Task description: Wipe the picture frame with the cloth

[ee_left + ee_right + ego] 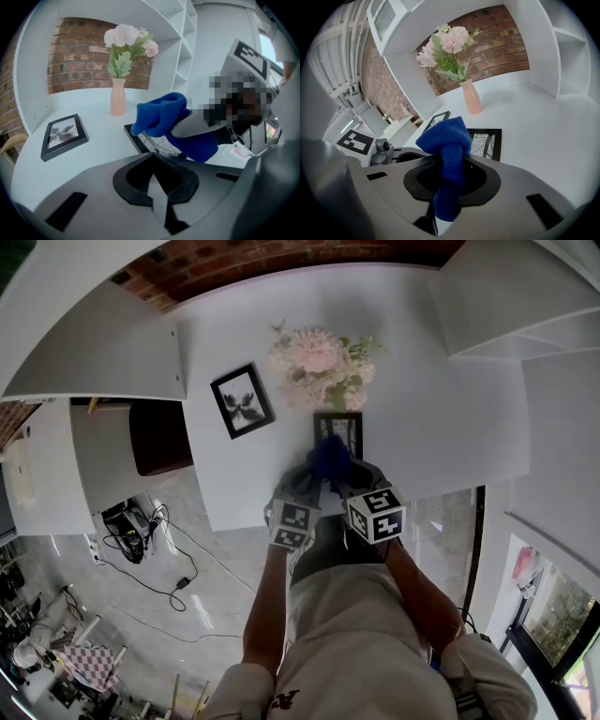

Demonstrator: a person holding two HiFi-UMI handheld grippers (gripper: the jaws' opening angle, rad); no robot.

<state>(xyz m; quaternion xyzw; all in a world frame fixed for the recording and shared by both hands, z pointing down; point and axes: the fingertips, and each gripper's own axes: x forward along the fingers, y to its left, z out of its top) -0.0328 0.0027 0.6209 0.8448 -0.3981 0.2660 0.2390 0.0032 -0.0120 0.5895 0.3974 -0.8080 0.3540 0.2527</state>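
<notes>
At the far left of the white table (441, 399) lies a black picture frame with a dark winged print (242, 400), untouched and well apart from the work. The left gripper (157, 187) hangs at the near edge with its jaws together and nothing between them. Beyond it stands a slim pink vase of pale flowers (117, 96). Just near of the vase lies a second black picture frame (487, 143) holding a line drawing, likely the one being wiped. Over its near end sits the bunched blue cloth (449, 147), pinched firmly in the jaws of the right gripper (449, 187). Whether the cloth touches the glass cannot be told. The wipe seems to be starting; next the cloth must press down and sweep across the frame, perhaps with the left gripper steadying it.
</notes>
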